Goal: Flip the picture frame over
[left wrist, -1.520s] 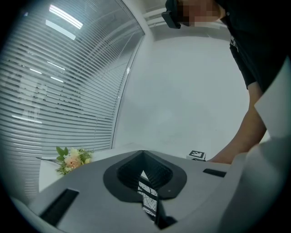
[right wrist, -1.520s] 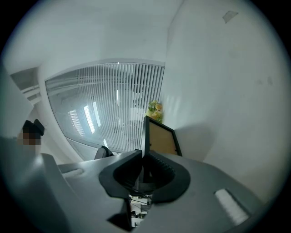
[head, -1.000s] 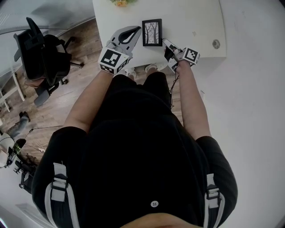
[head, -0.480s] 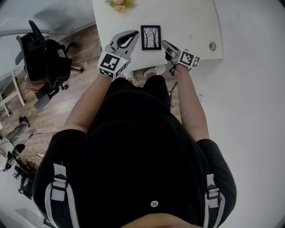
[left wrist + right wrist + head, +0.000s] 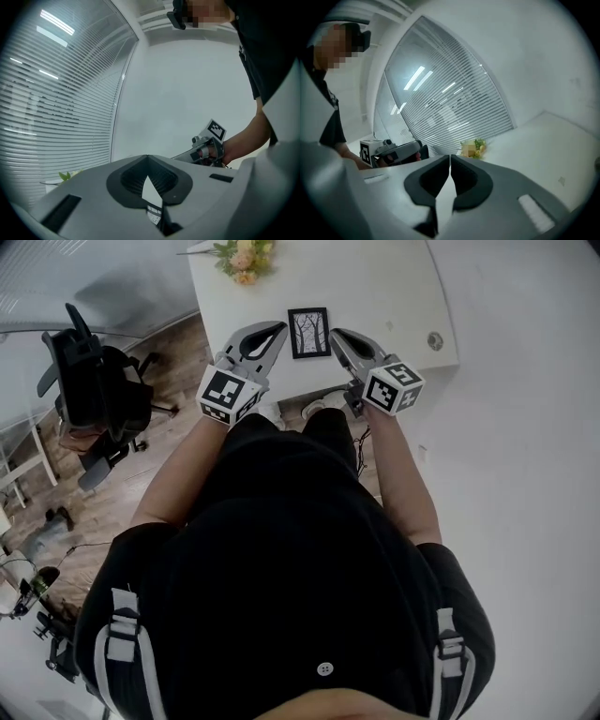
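The picture frame (image 5: pixel 308 332), black with a tree drawing, lies face up on the white table (image 5: pixel 375 282) near its front edge. My left gripper (image 5: pixel 278 327) hovers just left of the frame, shut and empty, its tips meeting in the left gripper view (image 5: pixel 146 158). On the frame's right side hangs my right gripper (image 5: pixel 335 333), also shut with nothing between its jaws (image 5: pixel 450 157). Neither touches the frame. Each gripper view shows the other gripper: the right gripper (image 5: pixel 206 147) and the left gripper (image 5: pixel 393 151).
A bunch of flowers (image 5: pixel 242 257) lies at the table's far left corner, also seen as flowers (image 5: pixel 472 147). A round cable grommet (image 5: pixel 434 340) sits near the table's right edge. A black office chair (image 5: pixel 94 395) stands on the wooden floor to the left.
Both grippers have risen from the table's front edge, the right one more. The right gripper has rolled so its marker cube faces up. The frame lies where it did.
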`<state>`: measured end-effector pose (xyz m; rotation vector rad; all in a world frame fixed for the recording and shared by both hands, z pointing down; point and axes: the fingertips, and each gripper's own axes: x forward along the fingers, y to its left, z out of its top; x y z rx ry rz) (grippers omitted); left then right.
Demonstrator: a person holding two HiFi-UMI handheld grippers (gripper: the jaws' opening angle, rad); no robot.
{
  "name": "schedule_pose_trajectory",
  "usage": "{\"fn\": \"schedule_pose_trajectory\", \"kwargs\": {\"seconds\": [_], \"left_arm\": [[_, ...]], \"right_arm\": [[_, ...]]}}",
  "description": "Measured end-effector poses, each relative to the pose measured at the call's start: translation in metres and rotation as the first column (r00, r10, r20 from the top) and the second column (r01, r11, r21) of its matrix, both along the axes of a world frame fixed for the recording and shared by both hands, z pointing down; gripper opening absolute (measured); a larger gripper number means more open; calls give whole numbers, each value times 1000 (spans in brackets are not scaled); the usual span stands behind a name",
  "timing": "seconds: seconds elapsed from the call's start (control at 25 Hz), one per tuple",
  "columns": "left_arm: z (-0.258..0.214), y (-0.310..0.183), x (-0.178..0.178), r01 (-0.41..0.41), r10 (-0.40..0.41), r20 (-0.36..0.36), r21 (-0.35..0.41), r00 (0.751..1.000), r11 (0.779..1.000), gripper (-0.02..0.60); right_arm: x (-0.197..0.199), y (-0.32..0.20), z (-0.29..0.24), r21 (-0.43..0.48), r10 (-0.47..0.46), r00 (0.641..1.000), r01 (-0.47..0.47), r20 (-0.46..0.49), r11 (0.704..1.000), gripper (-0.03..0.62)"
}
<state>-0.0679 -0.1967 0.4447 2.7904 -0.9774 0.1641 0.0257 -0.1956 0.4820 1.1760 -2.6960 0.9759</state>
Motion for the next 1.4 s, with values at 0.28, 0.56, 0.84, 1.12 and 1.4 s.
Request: {"fn": "schedule_pose_trajectory", "kwargs": {"seconds": [0.28, 0.56, 0.84, 1.12, 1.4], "left_arm": [[-31, 14, 7, -42, 42, -14, 43, 999, 998, 2], [-50, 28, 20, -84, 85, -12, 76, 996, 994, 2], [-63, 36, 27, -101, 103, -14, 102, 995, 990, 2], [-68, 38, 24, -99, 102, -23, 104, 995, 990, 2], [-73, 35, 19, -101, 105, -33, 108, 994, 989, 2]], "right_arm": [[-9, 20, -60, 241, 14, 985, 29, -175, 970, 11], [-9, 37, -90, 382, 56, 964, 49, -259, 923, 11], [-11, 41, -102, 419, 68, 969, 39, -236, 907, 9], [-19, 42, -109, 425, 44, 970, 63, -238, 903, 9], [-23, 38, -113, 424, 49, 970, 58, -238, 904, 9]]}}
